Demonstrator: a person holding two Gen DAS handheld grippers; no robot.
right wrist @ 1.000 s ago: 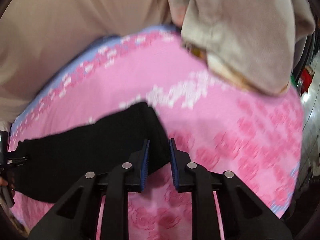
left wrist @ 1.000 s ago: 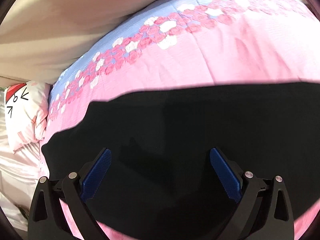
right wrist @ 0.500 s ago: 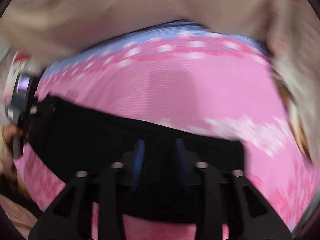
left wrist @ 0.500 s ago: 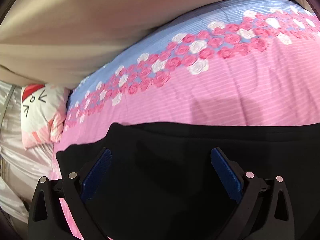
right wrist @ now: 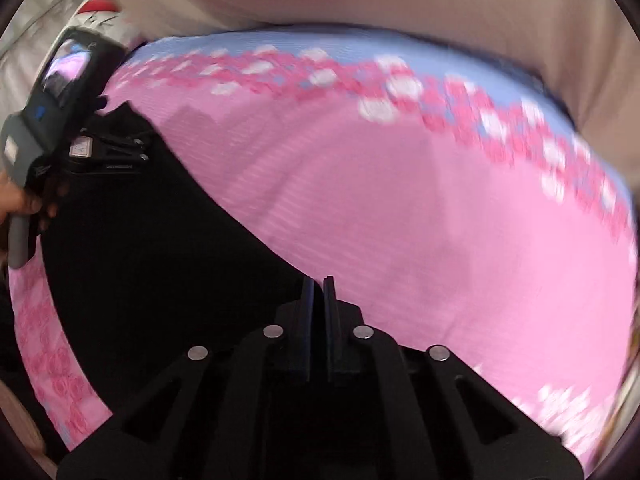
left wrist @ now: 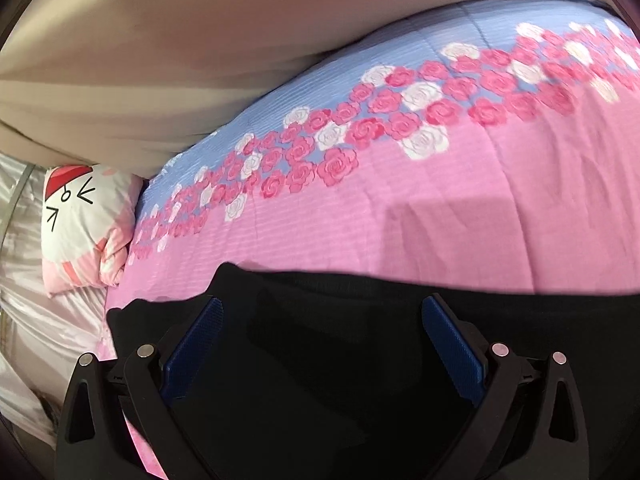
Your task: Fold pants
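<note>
Black pants (left wrist: 360, 360) lie spread across a pink bedspread (left wrist: 440, 220) printed with a band of pink and white roses, as two hand-held grippers work above them. The left gripper (left wrist: 320, 344) angles down over the garment, its blue-padded fingers (left wrist: 196, 336) standing wide apart with nothing pinched between them. Seen from the right wrist camera, a hand (right wrist: 24, 200) at the frame's left edge holds that gripper by its grey handle, the tool reaching toward the far end of the pants (right wrist: 140, 240). The right gripper (right wrist: 318, 284) points steeply down at the edge of the black fabric, its jaws drawn together; whether any cloth is caught between them cannot be told. A white pillow (left wrist: 80, 224) with a red-and-black cartoon face lies beside the bedspread. A small label on the left gripper's body is too blurred to read.
</note>
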